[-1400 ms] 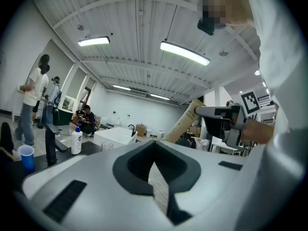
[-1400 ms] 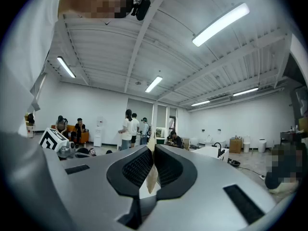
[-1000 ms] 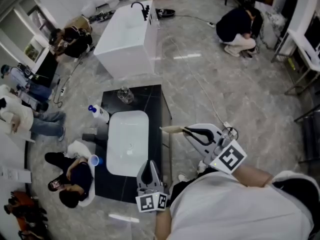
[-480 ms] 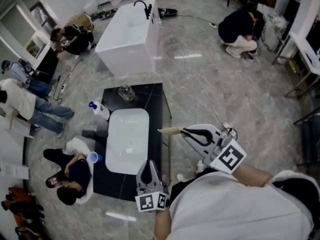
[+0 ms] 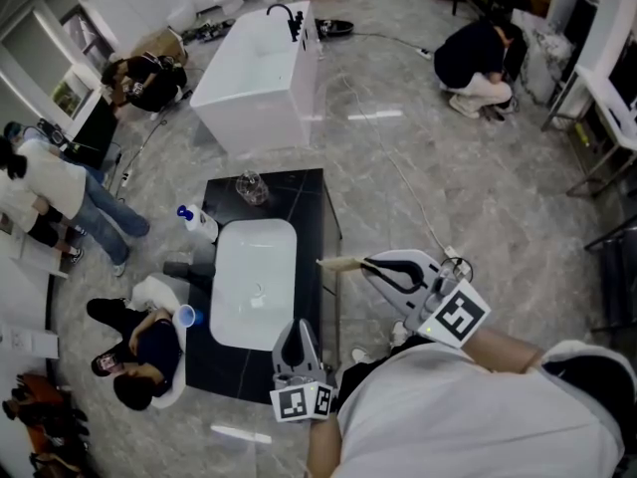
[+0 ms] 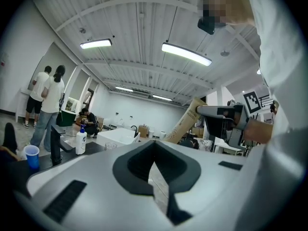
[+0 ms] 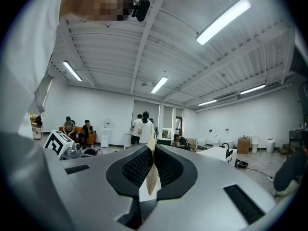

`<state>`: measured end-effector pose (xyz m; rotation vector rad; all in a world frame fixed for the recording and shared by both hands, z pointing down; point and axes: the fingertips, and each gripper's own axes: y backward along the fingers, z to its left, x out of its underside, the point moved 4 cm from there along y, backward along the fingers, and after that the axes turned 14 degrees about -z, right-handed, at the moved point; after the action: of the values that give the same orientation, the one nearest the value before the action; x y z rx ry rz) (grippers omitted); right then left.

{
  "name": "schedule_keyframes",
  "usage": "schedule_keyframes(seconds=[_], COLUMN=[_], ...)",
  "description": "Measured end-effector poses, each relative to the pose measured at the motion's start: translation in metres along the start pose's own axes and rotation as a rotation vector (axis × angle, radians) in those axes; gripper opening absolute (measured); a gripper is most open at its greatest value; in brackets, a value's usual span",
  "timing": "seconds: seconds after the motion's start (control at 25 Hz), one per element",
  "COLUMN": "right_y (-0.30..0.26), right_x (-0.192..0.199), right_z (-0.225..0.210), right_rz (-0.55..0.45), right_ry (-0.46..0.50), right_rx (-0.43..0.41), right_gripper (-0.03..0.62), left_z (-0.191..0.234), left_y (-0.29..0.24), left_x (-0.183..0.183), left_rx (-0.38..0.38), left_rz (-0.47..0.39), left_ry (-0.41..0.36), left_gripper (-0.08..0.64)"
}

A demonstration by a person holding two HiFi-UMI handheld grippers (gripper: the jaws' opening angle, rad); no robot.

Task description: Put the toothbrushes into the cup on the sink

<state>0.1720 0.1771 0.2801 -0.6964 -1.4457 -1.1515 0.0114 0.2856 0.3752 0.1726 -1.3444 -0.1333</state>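
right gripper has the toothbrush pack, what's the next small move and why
Probably swing the right gripper forward and left toward the glass cup. Its jaws are shut on the toothbrush pack, which hangs beyond the right edge of the black counter, while the cup stands at the counter's far end. The left gripper is shut and empty.

My left gripper (image 5: pixel 292 341) sits low near my torso, pointing forward, jaws pressed together on nothing. My right gripper (image 5: pixel 372 264) points leftward, jaws clamped on a tan toothbrush box (image 5: pixel 340 261).
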Motion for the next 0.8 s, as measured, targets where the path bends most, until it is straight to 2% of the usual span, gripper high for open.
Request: schedule_keyframes(seconds=[0.8], right_y=[0.0008], right_x=[0.0008], right_z=[-0.0006], right_rz=[-0.006], right_ry=[-0.031], right_rx=[0.007], right_gripper=[0.041], left_z=[0.0011], left_y=[0.0006], left_x=[0.0044], left_rx=[-0.010], left_rz=[0.013], left_ry=[0.007], left_gripper=[0.003])
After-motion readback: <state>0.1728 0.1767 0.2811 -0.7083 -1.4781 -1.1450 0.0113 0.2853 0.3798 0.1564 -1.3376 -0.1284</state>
